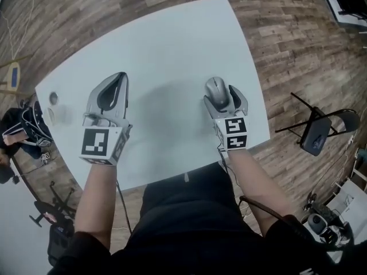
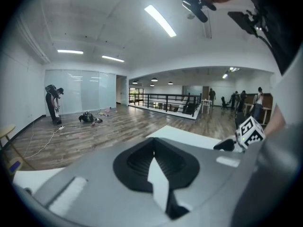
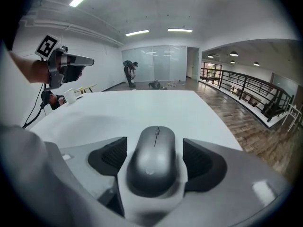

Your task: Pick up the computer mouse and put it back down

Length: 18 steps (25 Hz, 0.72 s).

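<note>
A grey computer mouse [image 1: 217, 89] lies on the white table [image 1: 172, 39] near its right edge. My right gripper [image 1: 221, 94] stands around it, one jaw on each side. In the right gripper view the mouse [image 3: 154, 160] sits between the black pads [image 3: 111, 157], with a thin gap of white on both sides, so the gripper [image 3: 155, 156] is open and not pressing. My left gripper [image 1: 121, 79] hovers over the left part of the table, its fingers together and nothing in them. The left gripper view shows those jaws [image 2: 154, 157] meeting at the tips.
A small white cup [image 1: 53, 98] stands near the table's left edge, also seen as a cup [image 3: 70, 96] in the right gripper view. A folding chair [image 1: 318, 128] stands on the wood floor to the right. A person [image 1: 17, 132] crouches by the left edge.
</note>
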### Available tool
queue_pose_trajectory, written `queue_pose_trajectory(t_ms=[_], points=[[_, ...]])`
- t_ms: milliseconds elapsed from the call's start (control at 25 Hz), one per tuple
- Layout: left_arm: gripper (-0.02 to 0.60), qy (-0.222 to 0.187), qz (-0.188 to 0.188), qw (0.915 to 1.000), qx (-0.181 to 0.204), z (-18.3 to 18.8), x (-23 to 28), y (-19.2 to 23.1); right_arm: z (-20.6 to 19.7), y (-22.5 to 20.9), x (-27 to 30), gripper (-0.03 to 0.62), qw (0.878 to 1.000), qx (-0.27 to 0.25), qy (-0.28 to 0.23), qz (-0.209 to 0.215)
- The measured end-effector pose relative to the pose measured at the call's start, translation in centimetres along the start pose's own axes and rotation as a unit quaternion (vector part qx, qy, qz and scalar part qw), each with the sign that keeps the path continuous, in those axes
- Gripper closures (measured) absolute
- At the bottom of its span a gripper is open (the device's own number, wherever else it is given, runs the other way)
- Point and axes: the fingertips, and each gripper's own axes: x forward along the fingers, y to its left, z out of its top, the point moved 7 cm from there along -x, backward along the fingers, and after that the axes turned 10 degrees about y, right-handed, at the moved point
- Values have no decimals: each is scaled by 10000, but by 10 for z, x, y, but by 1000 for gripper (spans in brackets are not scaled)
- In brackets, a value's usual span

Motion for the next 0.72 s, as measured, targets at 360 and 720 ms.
queue_pose_trajectory(t_ms=[360,720], points=[[577,136,20,9994,-312,-21,6,-2,-1,2,-1,223,9998,-39,67,-185],[577,90,174,9991,-387,-29,-13,-1,-4,-13,4,292,9995,150,288,-2]])
